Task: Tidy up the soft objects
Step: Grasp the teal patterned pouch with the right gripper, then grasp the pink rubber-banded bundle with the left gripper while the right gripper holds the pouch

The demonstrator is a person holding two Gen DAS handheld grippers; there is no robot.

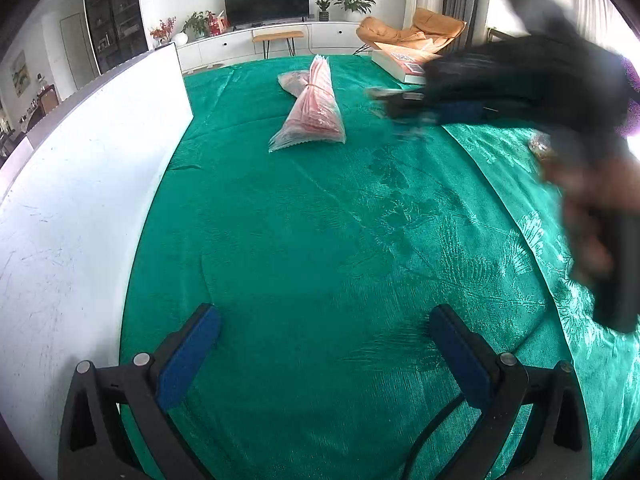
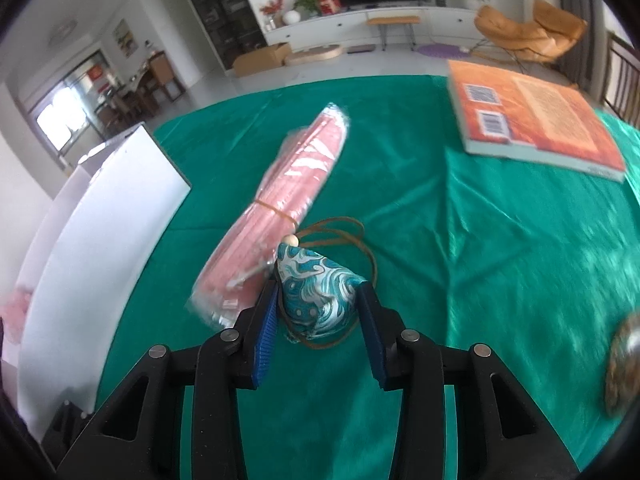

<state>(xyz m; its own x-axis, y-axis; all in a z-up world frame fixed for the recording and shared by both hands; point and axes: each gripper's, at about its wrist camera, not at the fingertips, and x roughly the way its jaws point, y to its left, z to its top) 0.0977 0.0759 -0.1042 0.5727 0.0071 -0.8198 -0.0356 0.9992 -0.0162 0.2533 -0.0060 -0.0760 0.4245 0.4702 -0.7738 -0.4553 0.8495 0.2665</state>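
A small blue-and-white patterned sachet point(image 2: 316, 276) with a wooden bead and a brown cord sits between the blue pads of my right gripper point(image 2: 320, 296), which is shut on it just above the green cloth point(image 2: 480, 260). Right behind it lies a pink bundle in clear plastic point(image 2: 288, 200), tied with a rubber band. In the left wrist view the same bundle point(image 1: 312, 108) lies mid-table, and the right gripper point(image 1: 388, 100) is a dark blur at the upper right, held by a hand point(image 1: 592, 208). My left gripper point(image 1: 324, 316) is open over bare cloth with nothing between its fingers.
A white open box point(image 2: 100, 220) stands along the left edge, with something pink and fluffy point(image 2: 16, 308) inside; its wall point(image 1: 100, 160) is close to my left gripper. An orange book point(image 2: 532, 116) lies at the far right. A round brownish object point(image 2: 624, 364) sits at the right edge.
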